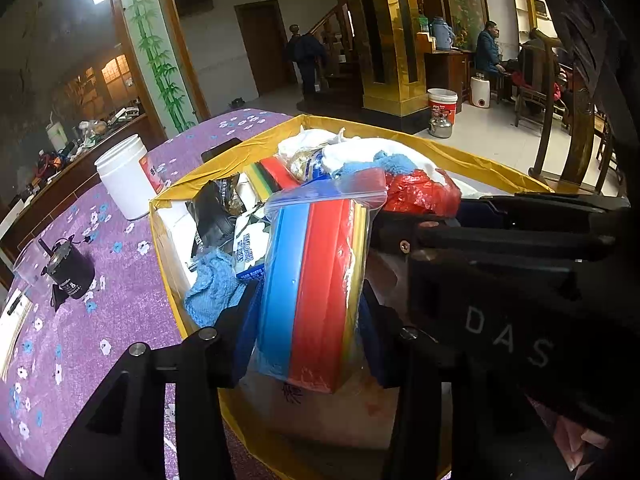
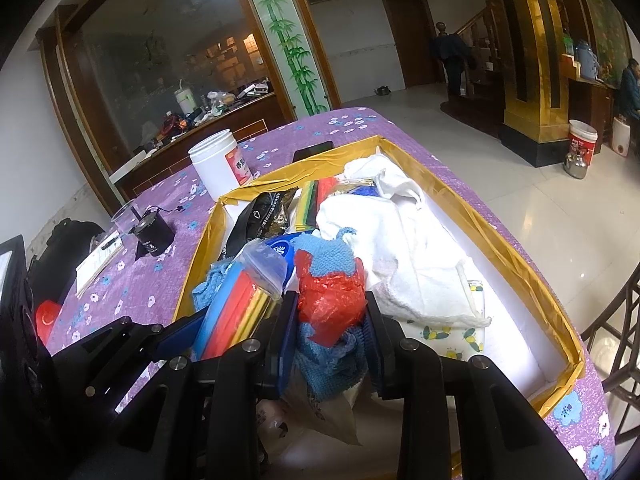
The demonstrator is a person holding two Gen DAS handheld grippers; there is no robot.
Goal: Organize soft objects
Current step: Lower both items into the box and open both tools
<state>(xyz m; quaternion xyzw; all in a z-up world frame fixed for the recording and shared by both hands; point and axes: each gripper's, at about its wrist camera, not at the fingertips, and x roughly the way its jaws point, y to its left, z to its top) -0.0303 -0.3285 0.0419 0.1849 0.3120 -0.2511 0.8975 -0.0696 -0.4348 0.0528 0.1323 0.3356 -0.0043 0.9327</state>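
the left gripper [image 1: 310, 316] is clamped on a clear zip bag of blue, red and yellow sponges [image 1: 316, 280], held upright over the near left part of the gold-rimmed box [image 2: 472, 216]. just to its right, the right gripper [image 2: 330, 320] pinches a crumpled red plastic bag [image 2: 332, 296] together with a blue knit cloth [image 2: 328, 364]. a white towel [image 2: 404, 240] lies in the box beyond, on the purple flowered tablecloth [image 2: 132, 288].
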